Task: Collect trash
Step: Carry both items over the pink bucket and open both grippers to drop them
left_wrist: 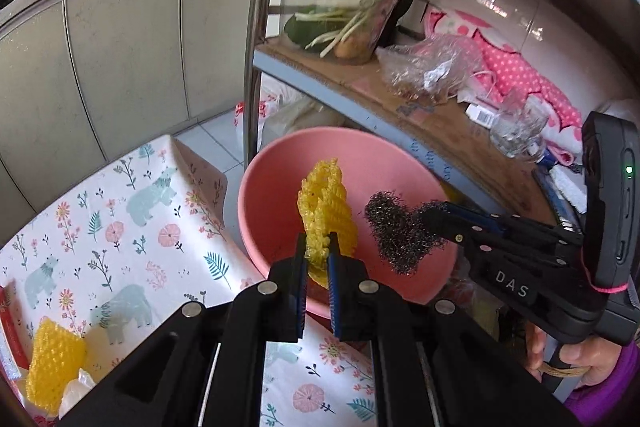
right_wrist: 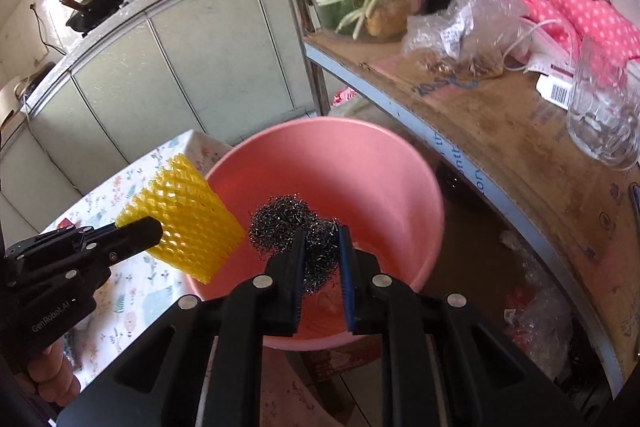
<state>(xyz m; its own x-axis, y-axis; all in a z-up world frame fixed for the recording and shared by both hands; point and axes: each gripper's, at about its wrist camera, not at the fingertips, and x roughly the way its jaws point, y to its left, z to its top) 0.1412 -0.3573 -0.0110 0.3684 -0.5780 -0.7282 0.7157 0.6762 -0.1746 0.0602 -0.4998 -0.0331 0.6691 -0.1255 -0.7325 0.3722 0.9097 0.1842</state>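
We are holding two pieces of trash over the pink basin [left_wrist: 280, 187], which we are judging to be the collecting bin. Our left gripper [left_wrist: 318, 259] is pinching the yellow foam net [left_wrist: 326, 215] between its fingers, the net standing up toward 12 o'clock from the tips. Our right gripper [right_wrist: 322, 251] is clamping the steel wool scourer [right_wrist: 296, 223], with the wad bulging out toward 11 o'clock. Both items are hanging above the basin's mouth, not yet released, so this drop-off looks about to happen rather than done.

More is remaining: in the left wrist view, a second yellow foam net [left_wrist: 54, 363] is lying on the floral tablecloth [left_wrist: 132, 227] at 7 o'clock, beside some crumpled clear wrapping. The right wrist view is not showing that corner at all.

The right wrist view is instead looking deeper into the basin, where reddish scraps seem to be lying at the bottom, and it is showing the cluttered shelf [right_wrist: 500, 131] at 2 o'clock with a glass jar [right_wrist: 604, 119]. The left view is showing the right gripper side-on, so we can see how the scourer sticks out past its tips
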